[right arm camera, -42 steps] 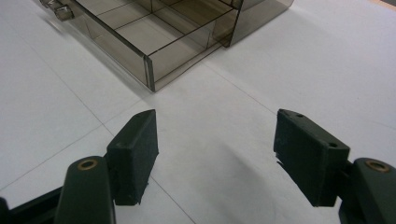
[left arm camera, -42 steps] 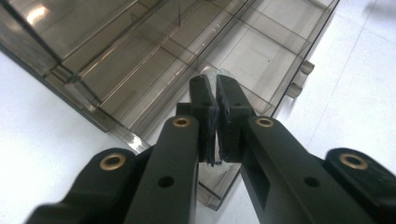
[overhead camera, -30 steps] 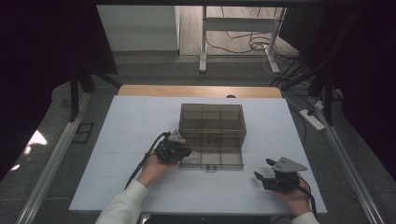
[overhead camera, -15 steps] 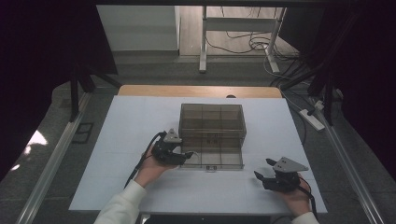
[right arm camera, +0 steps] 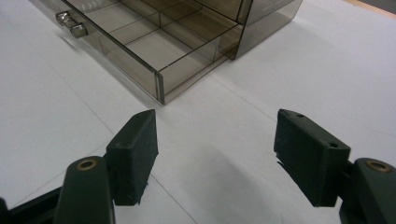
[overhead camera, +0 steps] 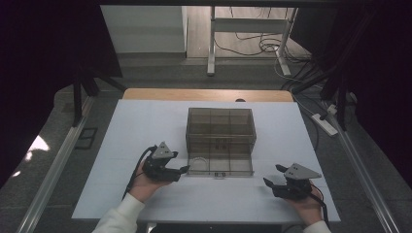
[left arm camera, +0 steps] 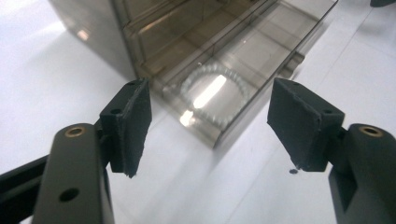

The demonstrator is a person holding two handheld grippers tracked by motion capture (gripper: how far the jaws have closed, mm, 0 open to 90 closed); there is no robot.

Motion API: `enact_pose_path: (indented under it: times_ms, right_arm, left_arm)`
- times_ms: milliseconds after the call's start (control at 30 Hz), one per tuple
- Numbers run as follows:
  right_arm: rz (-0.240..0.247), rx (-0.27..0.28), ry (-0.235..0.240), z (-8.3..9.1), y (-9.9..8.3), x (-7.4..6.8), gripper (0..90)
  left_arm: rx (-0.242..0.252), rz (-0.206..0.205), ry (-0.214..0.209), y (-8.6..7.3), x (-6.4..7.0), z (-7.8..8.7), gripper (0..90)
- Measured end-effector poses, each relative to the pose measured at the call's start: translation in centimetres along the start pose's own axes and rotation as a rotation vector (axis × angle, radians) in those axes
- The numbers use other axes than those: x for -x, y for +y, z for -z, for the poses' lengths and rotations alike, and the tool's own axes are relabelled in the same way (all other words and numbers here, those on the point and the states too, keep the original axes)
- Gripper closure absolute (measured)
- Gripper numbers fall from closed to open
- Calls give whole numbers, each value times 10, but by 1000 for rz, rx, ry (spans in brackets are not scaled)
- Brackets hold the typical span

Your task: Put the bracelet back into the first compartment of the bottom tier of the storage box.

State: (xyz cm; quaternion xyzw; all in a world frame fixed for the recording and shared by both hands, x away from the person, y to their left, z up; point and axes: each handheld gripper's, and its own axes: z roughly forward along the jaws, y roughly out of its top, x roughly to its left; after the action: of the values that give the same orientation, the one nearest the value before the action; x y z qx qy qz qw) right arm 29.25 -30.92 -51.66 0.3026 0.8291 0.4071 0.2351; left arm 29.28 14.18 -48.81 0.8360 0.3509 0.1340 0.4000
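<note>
1. A smoky translucent drawer cabinet (overhead camera: 221, 128) stands in the middle of the white counter (overhead camera: 126, 131), and its bottom drawer (overhead camera: 219, 166) is pulled out toward the person.
2. A beaded bracelet (left arm camera: 212, 95) of clear beads lies flat in the left compartment of that open drawer, near the front corner; in the high view it shows as a pale ring (overhead camera: 198, 162).
3. The left gripper (overhead camera: 180, 169) hovers just beside the drawer's front left corner, its jaws spread wide and holding nothing. In the left gripper view the two pads frame the bracelet without touching it or the drawer wall.
4. The right gripper (overhead camera: 270, 175) rests on the counter well to the right of the drawer, also released and empty. In the right gripper view the drawer's front right corner and its small metal knobs (right arm camera: 71, 24) lie ahead of the jaws.
5. Judgement: the bracelet seems to be stowed already, so placing is done. What looks left is pushing the drawer shut.
6. The other drawer compartments look empty, as far as the tinted plastic lets one tell.
</note>
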Motion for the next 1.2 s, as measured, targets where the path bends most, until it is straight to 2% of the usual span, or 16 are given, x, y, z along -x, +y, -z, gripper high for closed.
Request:
enact_pose_path:
  times_ms: [167,367,733,867,1200]
  right_arm:
    - [-5,7,3,0,1,0,301]
    - [-7,13,5,1,1,0,297]
    - [-14,28,21,1,4,-3,285]
    - [-11,29,38,0,5,-6,279]
    - [-18,55,60,-2,11,-13,267]
  left_arm:
    - [11,26,36,-13,-5,10,301]
    - [12,34,63,-27,-8,21,298]
    - [20,52,75,-46,-7,39,287]
    - [1,58,94,-53,-9,40,278]
    - [-8,77,96,-59,-13,37,267]
